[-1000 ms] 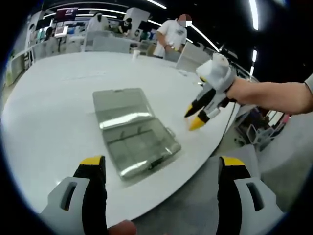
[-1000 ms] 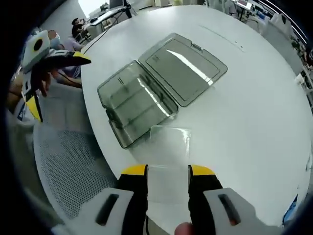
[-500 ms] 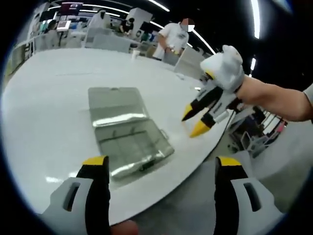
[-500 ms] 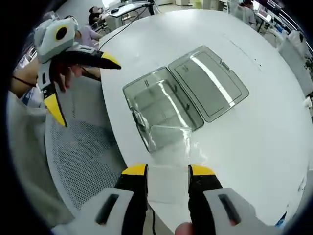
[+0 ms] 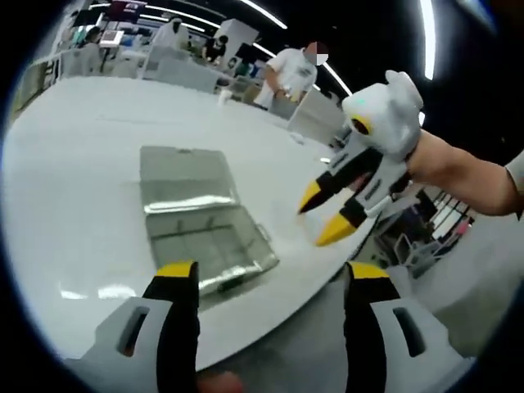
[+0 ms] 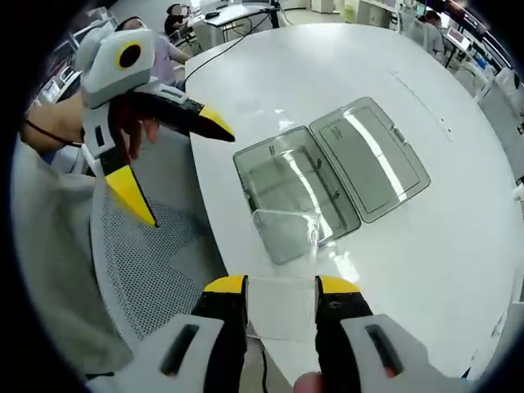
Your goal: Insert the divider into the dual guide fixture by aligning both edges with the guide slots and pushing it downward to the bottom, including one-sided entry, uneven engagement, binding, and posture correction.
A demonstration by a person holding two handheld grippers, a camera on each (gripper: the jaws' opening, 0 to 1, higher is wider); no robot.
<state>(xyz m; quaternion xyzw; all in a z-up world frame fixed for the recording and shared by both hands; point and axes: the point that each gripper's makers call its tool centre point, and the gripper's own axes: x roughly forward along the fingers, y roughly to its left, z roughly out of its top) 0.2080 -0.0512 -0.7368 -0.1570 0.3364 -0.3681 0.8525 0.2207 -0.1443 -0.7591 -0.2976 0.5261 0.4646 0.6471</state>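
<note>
A clear plastic box [image 6: 291, 190] lies open on the white round table [image 6: 426, 246], its lid [image 6: 375, 160] folded flat beside the base. My right gripper [image 6: 281, 286] is shut on a clear divider sheet [image 6: 283, 237], held above the table's edge just short of the box. My left gripper [image 6: 178, 166] hangs open off the table's rim, to the left of the box. In the left gripper view the box [image 5: 205, 246] sits ahead of my open left gripper [image 5: 273, 277], and the right gripper [image 5: 323, 214] hovers to its right.
A grey mesh seat [image 6: 139, 270] stands under the table's near edge. People [image 5: 286, 70] and desks are at the far side of the room. The table [image 5: 74, 180] spreads wide around the box.
Both hands have moved closer together near the box. The left gripper looms larger in the right gripper view, and its jaws have narrowed a little. The divider stays held.
</note>
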